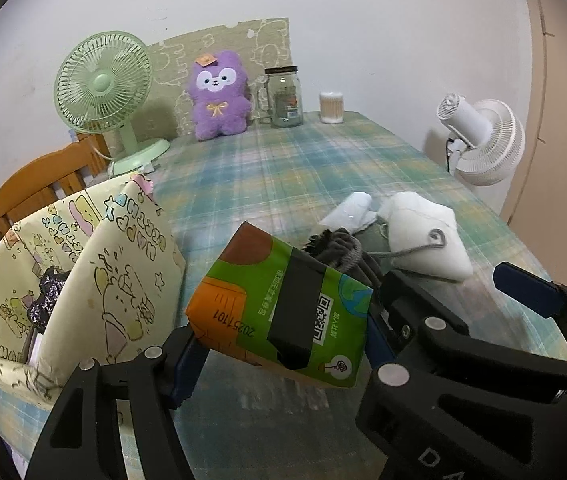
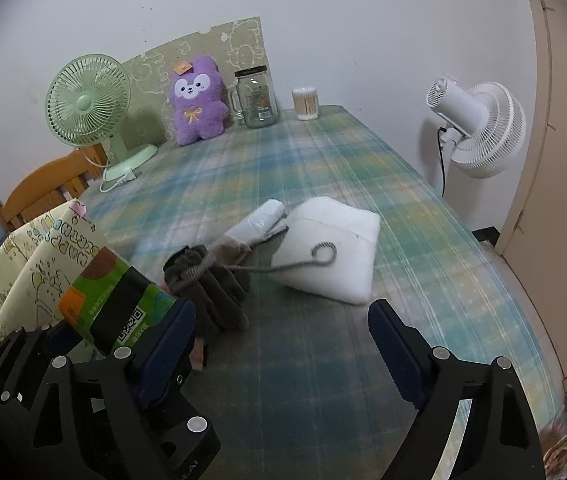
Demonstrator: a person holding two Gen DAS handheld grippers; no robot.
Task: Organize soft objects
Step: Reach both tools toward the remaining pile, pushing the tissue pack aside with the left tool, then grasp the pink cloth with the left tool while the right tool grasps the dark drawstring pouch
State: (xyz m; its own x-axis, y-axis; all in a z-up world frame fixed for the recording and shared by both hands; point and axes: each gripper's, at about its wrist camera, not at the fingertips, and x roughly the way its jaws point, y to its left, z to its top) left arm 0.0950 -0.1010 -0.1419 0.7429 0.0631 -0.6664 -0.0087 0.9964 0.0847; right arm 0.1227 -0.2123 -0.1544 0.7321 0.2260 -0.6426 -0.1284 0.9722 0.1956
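Observation:
My left gripper (image 1: 283, 320) is shut on a green and orange tissue pack (image 1: 283, 304), which hangs tilted above the plaid tablecloth, just right of a yellow cartoon-print fabric bin (image 1: 83, 264). In the right wrist view the same pack (image 2: 111, 300) shows at the lower left, beside the bin (image 2: 35, 264). My right gripper (image 2: 281, 308) is open with only bare cloth between its fingers. A dark grey drawstring pouch (image 2: 211, 292) lies just ahead of its left finger. Behind it lie a white padded pouch (image 2: 331, 256) with a grey cord loop and a white wrapped roll (image 2: 259, 220).
Along the back wall stand a green desk fan (image 2: 87, 104), a purple plush (image 2: 197, 100), a glass jar (image 2: 257, 98) and a tub of cotton swabs (image 2: 306, 103). A white fan (image 2: 479, 128) stands off the table's right edge. A wooden chair (image 2: 43, 188) is at the left.

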